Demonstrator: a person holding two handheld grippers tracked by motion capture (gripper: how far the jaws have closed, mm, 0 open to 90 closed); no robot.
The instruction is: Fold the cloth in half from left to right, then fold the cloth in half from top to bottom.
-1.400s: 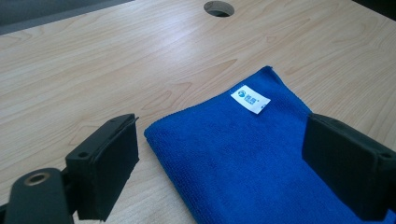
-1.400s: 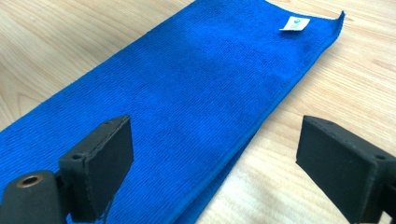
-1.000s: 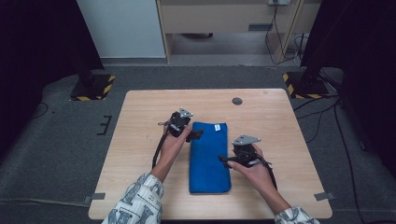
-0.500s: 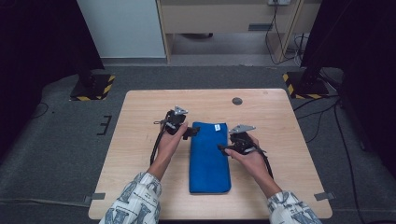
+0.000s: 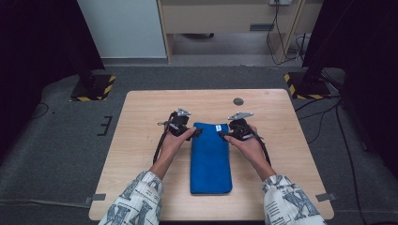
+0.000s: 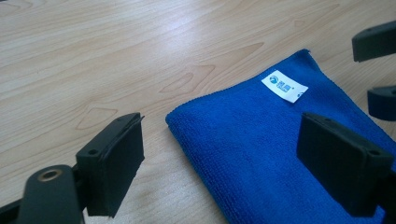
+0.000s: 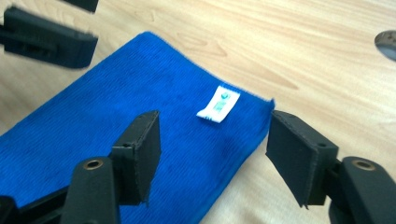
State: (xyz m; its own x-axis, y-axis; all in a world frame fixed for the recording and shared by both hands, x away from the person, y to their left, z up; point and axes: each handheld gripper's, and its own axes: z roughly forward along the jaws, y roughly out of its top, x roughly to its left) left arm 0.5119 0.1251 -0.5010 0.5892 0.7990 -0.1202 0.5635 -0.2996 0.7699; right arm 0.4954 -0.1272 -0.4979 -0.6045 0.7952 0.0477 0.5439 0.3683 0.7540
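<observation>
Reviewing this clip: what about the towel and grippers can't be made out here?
- Print on the label: too small and blurred in both gripper views.
- Towel near end: cut off by the bottom edge in the left gripper view, behind the jaws.
- Number of towel folds: edges too soft in the high view.
- Left gripper and right gripper jaw tips: too small in the high view.

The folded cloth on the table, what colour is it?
The cloth is solid blue, with a small white tag near one corner; the left gripper view shows it best.

Towel [image 6: 280, 154] bottom cut off by frame edge; label [image 6: 284, 86] print too small to read.
</observation>
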